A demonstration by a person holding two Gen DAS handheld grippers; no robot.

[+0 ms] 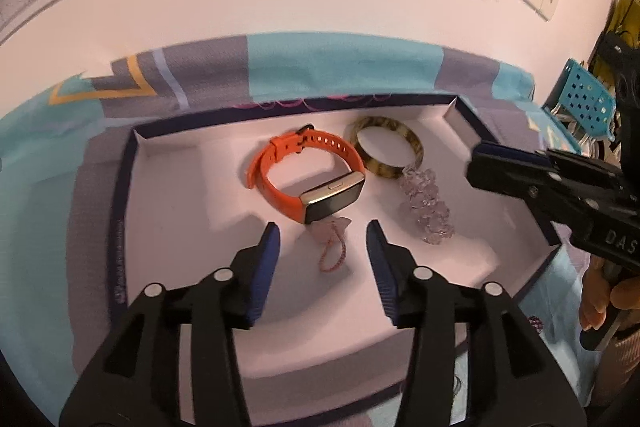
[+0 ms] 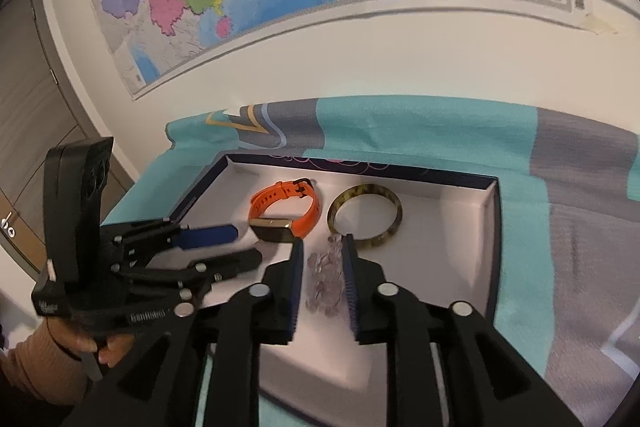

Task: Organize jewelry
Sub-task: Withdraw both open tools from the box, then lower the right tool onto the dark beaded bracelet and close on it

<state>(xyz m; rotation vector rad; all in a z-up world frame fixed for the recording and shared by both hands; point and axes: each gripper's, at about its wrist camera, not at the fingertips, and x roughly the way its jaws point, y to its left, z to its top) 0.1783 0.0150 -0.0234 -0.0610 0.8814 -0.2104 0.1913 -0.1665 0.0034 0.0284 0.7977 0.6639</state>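
- 4 pieces lie in the white-lined box (image 1: 460,115), which fills the middle of both views on the teal and grey cloth (image 1: 340,67).
- My left gripper (image 1: 323,227) stands with its jaws apart and nothing pressed between them. The small pink charm on a cord (image 1: 332,243) lies on the box floor in the gap, low centre of the left view. I judge it very light and limp. The cord would slide off, so I would pinch the stone at its top end.
- My right gripper (image 2: 322,241) has a narrower gap, with the pads either side of the clear bead bracelet (image 2: 326,279) at centre of the right view. I see no squeeze on it, so I count the jaws as apart and empty.
- That bracelet looks to be on elastic: floppy, slick and knobbly. I would take 1 side across the beads, gently.
- The orange watch band (image 1: 304,175) sits just above the charm. Its strap should be grippy and springy, and its glossy face is best avoided. I would grip the strap.
- The mottled bangle (image 1: 388,151), upper right of the watch, looks rigid and smooth, possibly brittle. I would clamp across the rim, since a pinch there could slip.
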